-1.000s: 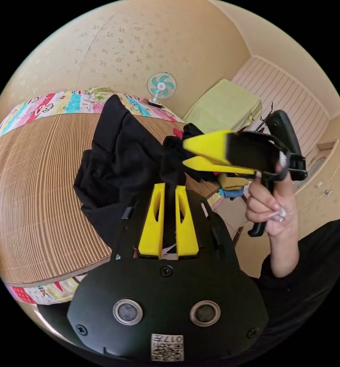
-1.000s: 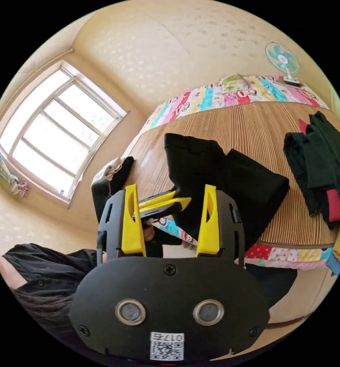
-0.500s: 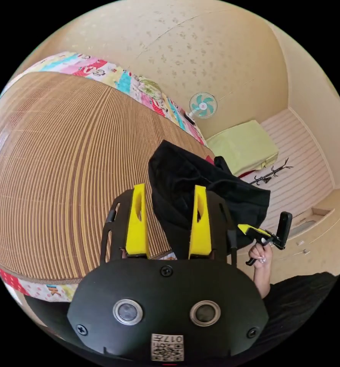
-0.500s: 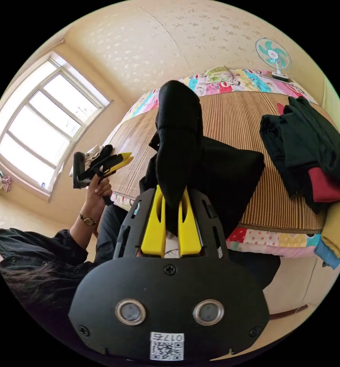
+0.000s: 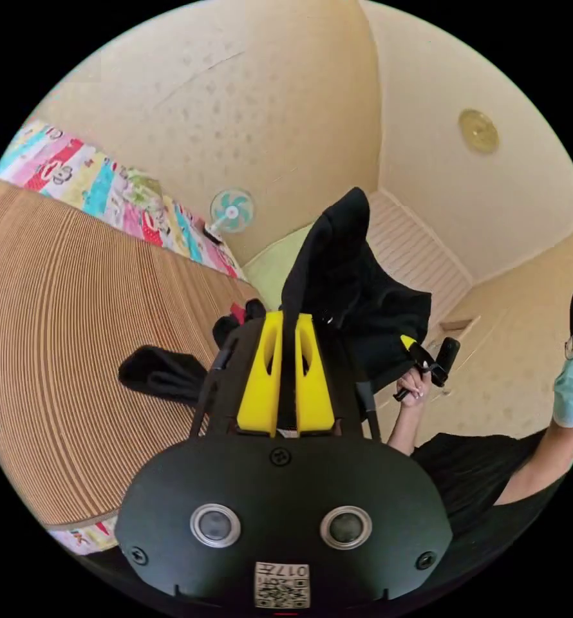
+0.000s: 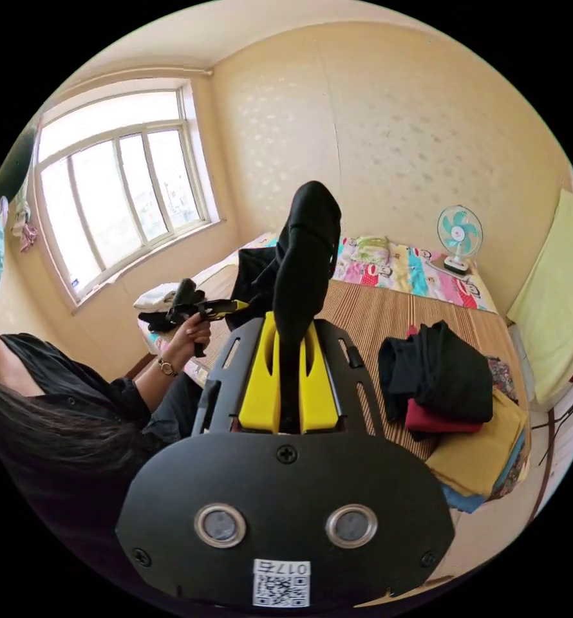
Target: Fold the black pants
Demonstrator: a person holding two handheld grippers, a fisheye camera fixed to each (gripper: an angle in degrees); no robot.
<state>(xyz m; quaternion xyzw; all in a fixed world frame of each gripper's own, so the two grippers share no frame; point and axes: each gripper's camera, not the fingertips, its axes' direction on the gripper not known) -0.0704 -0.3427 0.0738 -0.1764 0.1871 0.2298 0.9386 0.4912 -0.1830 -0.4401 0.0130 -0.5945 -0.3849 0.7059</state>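
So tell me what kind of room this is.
Most likely a bedroom in a home. A bed with a woven mat and a colourful cartoon sheet fills the floor, a small fan stands by its head, and a pile of folded clothes sits near a large window.

Daylight pours in through the window, whose panes are blown out to near white, and it leaves the cream walls evenly bright with soft, faint shadows. Fisheye distortion bends the wall lines around that window and curves the striped mat. The black pants show as a dark, detail-less mass.
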